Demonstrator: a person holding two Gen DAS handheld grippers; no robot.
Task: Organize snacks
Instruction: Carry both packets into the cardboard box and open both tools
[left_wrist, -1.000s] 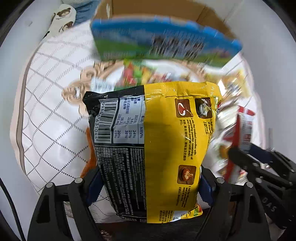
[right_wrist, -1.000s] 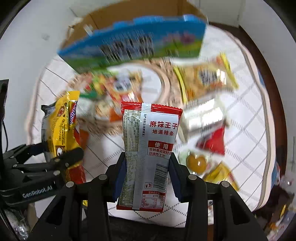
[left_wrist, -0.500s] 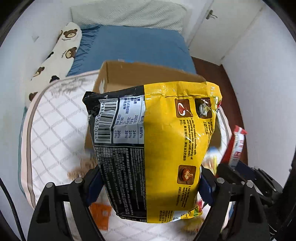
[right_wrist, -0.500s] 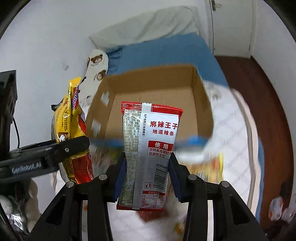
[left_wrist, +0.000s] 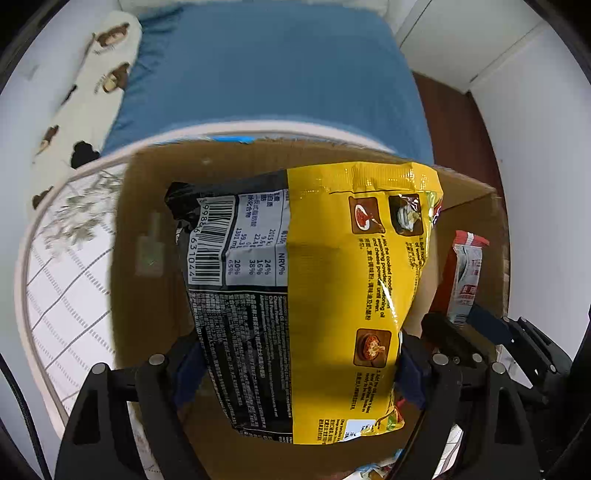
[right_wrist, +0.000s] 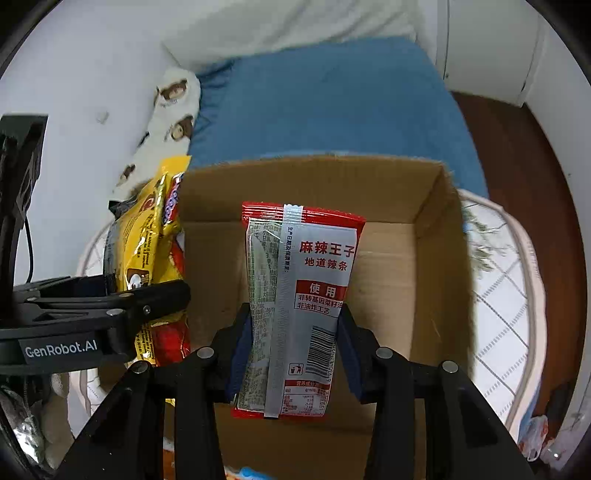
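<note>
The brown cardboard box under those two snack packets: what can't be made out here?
- Left wrist view: most of the brown cardboard box floor, hidden behind the yellow and black noodle packet.
- Right wrist view: the floor's middle, behind the red and silver snack packet.
- Both views: the box's near wall, cut off by the fingers and bottom edge.

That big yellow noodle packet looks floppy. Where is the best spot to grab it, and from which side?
Grip the yellow noodle packet across its width near one short end, coming from that end, as the left gripper does now. The bag is flat and soft, so pads pressing on both long edges let it hang straight over the cardboard box.
</note>
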